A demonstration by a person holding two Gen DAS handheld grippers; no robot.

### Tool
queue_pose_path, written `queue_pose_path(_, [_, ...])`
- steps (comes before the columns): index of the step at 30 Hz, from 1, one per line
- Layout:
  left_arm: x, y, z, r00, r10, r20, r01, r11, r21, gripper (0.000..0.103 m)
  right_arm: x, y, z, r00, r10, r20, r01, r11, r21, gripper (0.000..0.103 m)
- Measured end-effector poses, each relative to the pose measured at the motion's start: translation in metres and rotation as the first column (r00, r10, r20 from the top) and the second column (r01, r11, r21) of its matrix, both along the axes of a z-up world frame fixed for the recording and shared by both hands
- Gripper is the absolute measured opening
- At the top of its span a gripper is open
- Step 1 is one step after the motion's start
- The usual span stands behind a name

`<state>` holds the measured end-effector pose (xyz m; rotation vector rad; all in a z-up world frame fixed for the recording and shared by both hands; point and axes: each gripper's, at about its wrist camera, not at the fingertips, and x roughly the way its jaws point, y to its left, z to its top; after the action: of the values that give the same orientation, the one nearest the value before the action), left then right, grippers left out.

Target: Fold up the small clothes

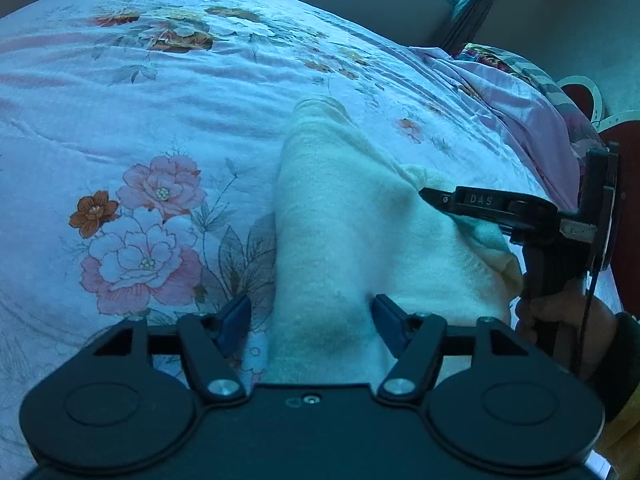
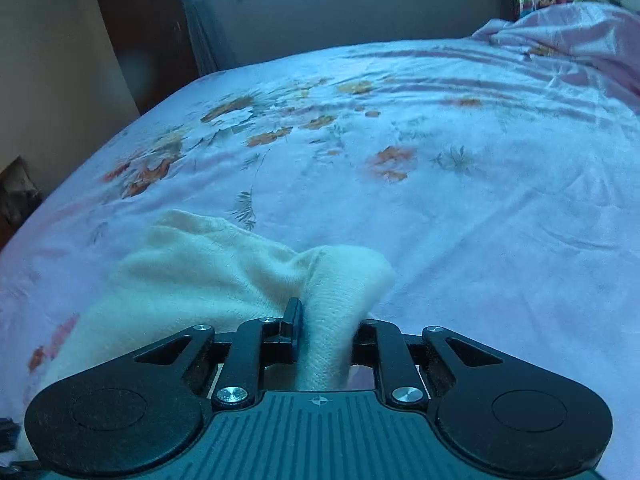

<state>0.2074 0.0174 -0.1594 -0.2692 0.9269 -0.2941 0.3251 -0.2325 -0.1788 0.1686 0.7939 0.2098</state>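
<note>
Support: we see a bed under a pale sheet printed with pink and orange flowers.
On it, near edge: a cream fleece garment lies rumpled, partly lifted.
On it, far right corner: we find bunched pink bedding.

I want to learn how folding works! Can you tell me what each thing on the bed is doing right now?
Cream garment: rumpled, lying on the bed, not folded flat yet.
Left gripper: open, fingers either side of the cloth, not pinching it.
Right gripper: shut on a bunched fold of the garment.
Flowered bedsheet: spread out, a bit wrinkled.
Pink bedding: heaped at the bed's far corner.
</note>
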Motion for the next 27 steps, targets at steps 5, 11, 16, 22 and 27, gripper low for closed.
queue_pose_path(5, [-0.013,0.001,0.023,0.998,0.029,0.050,-0.031,0.999,0.033,0.064,-0.037,-0.011,0.033,0.991,-0.104,0.082,0.105,0.995,-0.003,0.030])
queue_pose_path(11, [-0.024,-0.014,0.030,0.998,-0.015,0.064,0.011,0.998,0.069,0.068,-0.104,0.020,0.062,0.992,0.050,0.113,-0.059,0.995,0.076,0.030])
queue_pose_path(16, [-0.022,-0.022,0.014,0.999,-0.007,-0.038,0.012,0.994,0.111,0.065,-0.107,0.027,0.018,0.999,-0.011,-0.048,0.007,0.997,-0.078,0.030])
queue_pose_path(22, [-0.053,-0.026,0.061,0.997,-0.001,0.072,-0.012,0.982,0.191,0.076,-0.159,0.010,0.065,0.998,-0.067,0.015,0.066,0.996,0.056,0.036])
queue_pose_path(27, [-0.092,-0.036,0.099,0.987,-0.014,0.162,-0.029,0.966,0.258,0.092,-0.224,0.003,0.097,0.995,-0.076,0.062,0.069,0.992,0.106,0.074])
